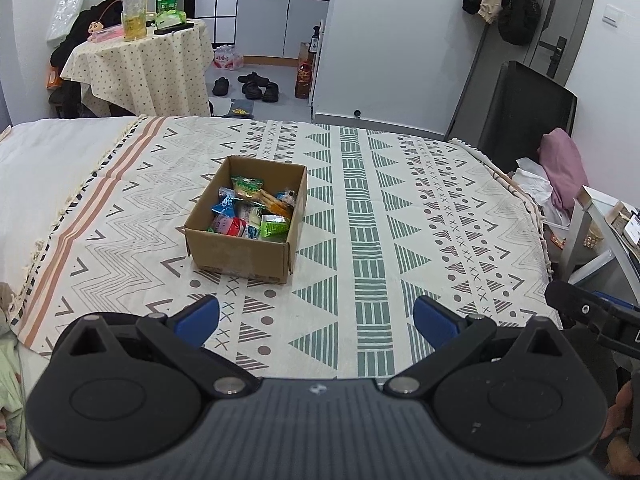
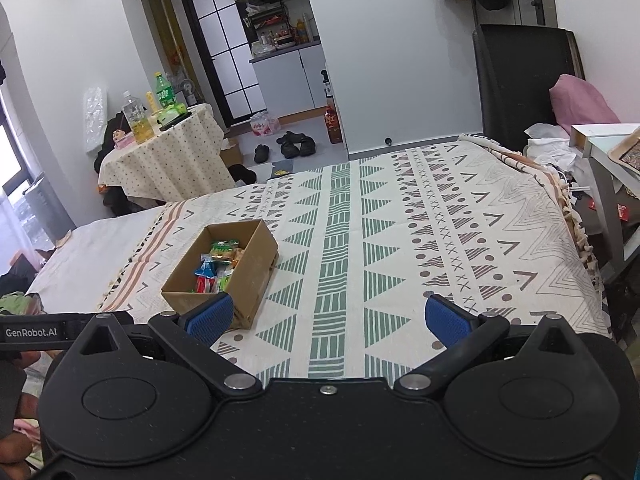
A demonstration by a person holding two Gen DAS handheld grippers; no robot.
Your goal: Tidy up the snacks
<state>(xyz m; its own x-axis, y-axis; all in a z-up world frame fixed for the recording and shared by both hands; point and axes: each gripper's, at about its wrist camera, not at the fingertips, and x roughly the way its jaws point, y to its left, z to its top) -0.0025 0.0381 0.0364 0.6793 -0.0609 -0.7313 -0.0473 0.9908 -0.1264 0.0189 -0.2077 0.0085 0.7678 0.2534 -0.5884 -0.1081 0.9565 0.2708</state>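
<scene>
Your left gripper (image 1: 316, 320) and right gripper (image 2: 328, 318) both hang spread and empty over the bed (image 1: 400, 208). The snacks (image 1: 252, 210) sit piled in the box (image 1: 240, 250); they're probably light, crinkly and slippery, so pinch each wrapper's sealed edge gently.

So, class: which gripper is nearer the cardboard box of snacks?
Left, marginally. The left gripper faces the cardboard box nearly head-on; the right gripper sits off to the box's right.
</scene>
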